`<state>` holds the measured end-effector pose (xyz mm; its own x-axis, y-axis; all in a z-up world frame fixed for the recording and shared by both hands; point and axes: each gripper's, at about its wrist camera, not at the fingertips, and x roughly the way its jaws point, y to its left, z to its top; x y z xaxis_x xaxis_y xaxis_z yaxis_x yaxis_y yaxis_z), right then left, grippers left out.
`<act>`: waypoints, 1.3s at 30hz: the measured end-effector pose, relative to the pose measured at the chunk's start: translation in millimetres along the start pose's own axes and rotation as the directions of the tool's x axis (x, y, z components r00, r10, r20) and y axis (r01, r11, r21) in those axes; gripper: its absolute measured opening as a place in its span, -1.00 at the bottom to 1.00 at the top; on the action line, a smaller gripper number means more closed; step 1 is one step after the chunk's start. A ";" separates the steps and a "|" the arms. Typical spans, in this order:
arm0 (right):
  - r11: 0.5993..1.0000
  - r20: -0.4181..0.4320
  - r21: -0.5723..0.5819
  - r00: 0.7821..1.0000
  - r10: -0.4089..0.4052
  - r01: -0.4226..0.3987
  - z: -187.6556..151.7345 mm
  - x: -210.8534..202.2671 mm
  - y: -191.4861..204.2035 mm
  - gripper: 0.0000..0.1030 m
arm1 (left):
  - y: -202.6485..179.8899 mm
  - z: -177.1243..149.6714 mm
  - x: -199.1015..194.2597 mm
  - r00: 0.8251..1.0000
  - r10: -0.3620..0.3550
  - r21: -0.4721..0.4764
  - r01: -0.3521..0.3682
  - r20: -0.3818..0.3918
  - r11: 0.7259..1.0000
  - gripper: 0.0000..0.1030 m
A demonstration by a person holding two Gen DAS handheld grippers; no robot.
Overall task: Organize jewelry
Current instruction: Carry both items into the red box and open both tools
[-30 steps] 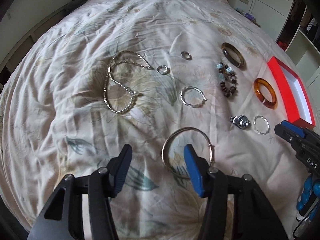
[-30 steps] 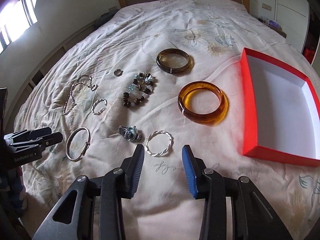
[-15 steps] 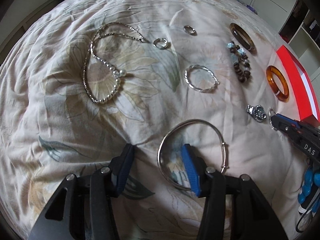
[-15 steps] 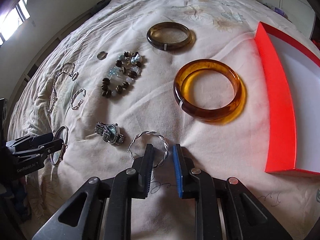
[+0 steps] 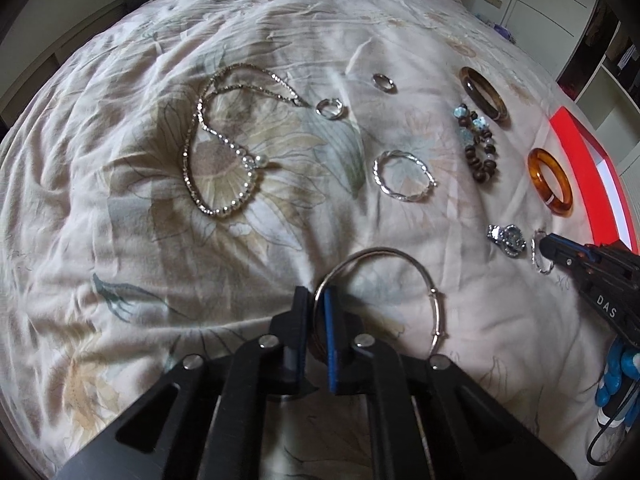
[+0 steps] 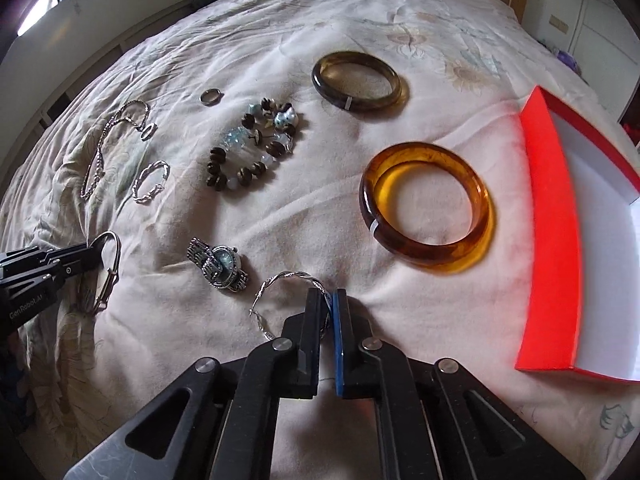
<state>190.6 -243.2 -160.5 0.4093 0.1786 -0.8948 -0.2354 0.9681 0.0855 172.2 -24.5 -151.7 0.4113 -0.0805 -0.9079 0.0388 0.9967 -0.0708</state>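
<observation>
A plain silver bangle lies on the floral bedspread. My left gripper points down at it, its jaws closing on the bangle's left rim, which sits pinched between the pads. A twisted silver bangle lies beside a small watch. My right gripper has its jaws closing on that bangle's right rim, with the wire caught between the pads. An open red box with a white inside sits at the right, with nothing in the part I see.
On the bedspread lie an amber bangle, a dark green bangle, a bead bracelet, a silver necklace, another twisted bangle and two small rings. Cupboards stand beyond the bed at the right.
Both grippers sank toward the bed and went from open to closed, the left around the plain bangle's rim, the right around the twisted bangle's rim.
</observation>
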 end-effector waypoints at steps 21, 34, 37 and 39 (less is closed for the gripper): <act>0.993 0.224 0.121 0.974 -0.035 0.008 -32.3 -124.7 -68.3 -0.91 | -83.6 13.8 -103.1 0.983 -0.021 0.174 -0.011 0.182 0.985 -0.92; 0.965 0.195 0.232 0.966 -0.172 0.125 -0.8 -115.6 -222.1 -0.91 | -268.0 105.4 -65.8 0.959 -0.266 0.354 0.216 0.099 0.910 -0.91; 0.964 0.170 0.235 0.971 -0.167 0.125 16.4 -95.2 -252.1 -0.91 | -315.6 126.8 -41.8 0.959 -0.272 0.404 0.217 0.084 0.889 -0.91; 0.966 0.151 0.228 0.975 -0.161 0.124 24.1 -82.4 -263.2 -0.91 | -336.8 136.4 -26.4 0.960 -0.271 0.416 0.219 0.068 0.883 -0.91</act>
<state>240.0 -508.5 -98.7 0.5705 0.0444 -0.8201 0.0248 0.9972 0.0712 272.6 -359.0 -47.5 0.4468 -0.3475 -0.8244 0.5030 0.8596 -0.0898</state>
